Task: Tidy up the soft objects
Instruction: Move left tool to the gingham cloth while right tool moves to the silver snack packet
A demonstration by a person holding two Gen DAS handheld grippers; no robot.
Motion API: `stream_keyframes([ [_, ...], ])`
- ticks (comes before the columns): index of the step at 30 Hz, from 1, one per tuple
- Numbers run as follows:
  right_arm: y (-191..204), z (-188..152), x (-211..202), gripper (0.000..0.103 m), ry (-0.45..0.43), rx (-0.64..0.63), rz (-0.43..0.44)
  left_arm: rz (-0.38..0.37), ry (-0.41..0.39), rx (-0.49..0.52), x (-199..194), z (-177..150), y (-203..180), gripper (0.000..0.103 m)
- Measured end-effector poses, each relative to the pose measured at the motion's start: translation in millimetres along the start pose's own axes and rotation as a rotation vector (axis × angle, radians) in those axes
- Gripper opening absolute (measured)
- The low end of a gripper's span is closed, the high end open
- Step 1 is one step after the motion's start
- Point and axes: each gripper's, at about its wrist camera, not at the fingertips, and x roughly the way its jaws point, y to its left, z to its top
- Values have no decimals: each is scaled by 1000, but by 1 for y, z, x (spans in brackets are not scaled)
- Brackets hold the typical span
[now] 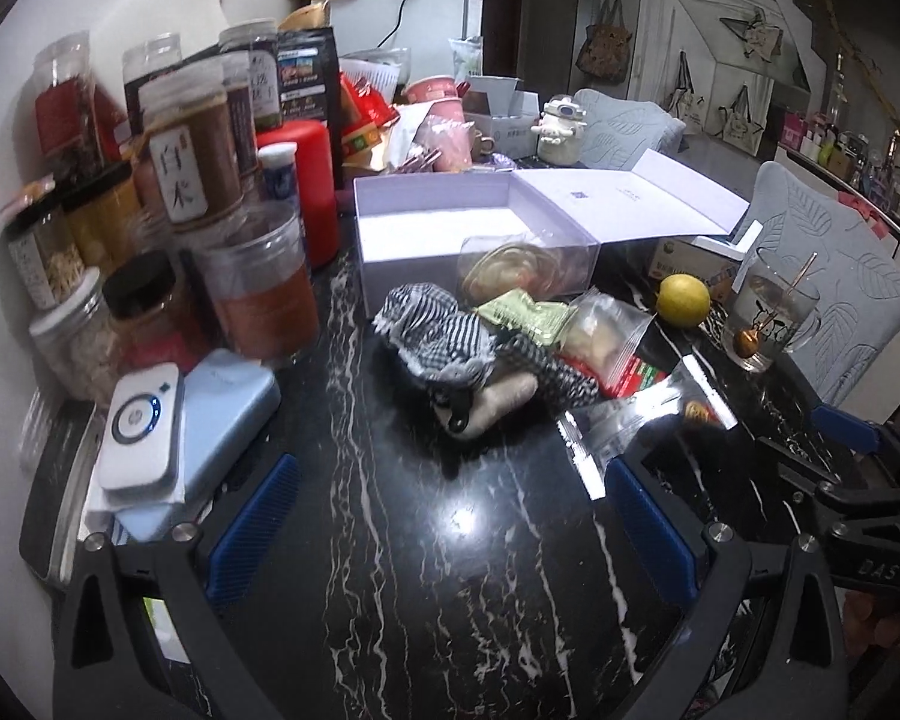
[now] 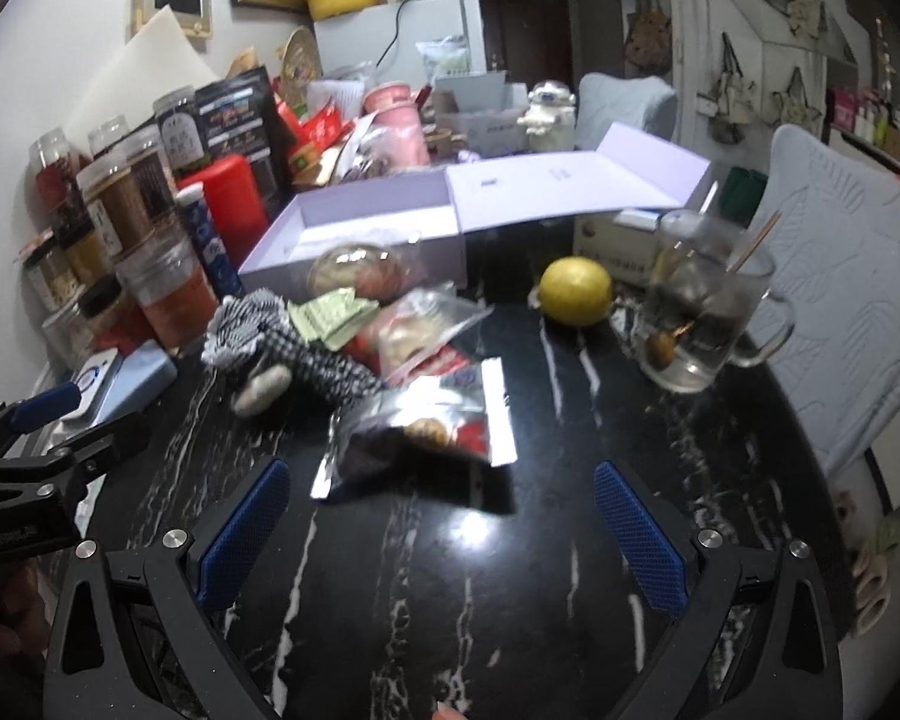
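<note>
Clearly: jar (image 1: 181, 173) label reads "白术"; white device (image 1: 141, 433) shows HP logo; both grippers' jaws spread, empty.

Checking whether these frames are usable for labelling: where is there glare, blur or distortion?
Left wrist view: a lamp glare spot on the black marble table; jars at left are smeared; straight edges bow near the rim. Right wrist view: softer overall, with the silver snack packet and glass mug blurred, and a similar glare patch on the table beyond the open right gripper.
</note>
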Motion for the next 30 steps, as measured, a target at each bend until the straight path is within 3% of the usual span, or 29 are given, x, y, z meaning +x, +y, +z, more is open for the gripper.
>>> stream_keyframes([
  [17,1,7,63,103,121,39,45,-39,80,-66,54,18,22,103],
  [24,-2,17,87,103,145,79,124,-19,92,-69,77,36,26,103],
  [25,-1,18,90,101,151,78,130,-15,92,-71,79,37,27,103],
  [27,-1,20,95,86,165,67,120,-3,91,-83,84,43,30,103],
  [30,-7,22,100,83,169,118,145,21,78,-88,90,50,33,103],
])
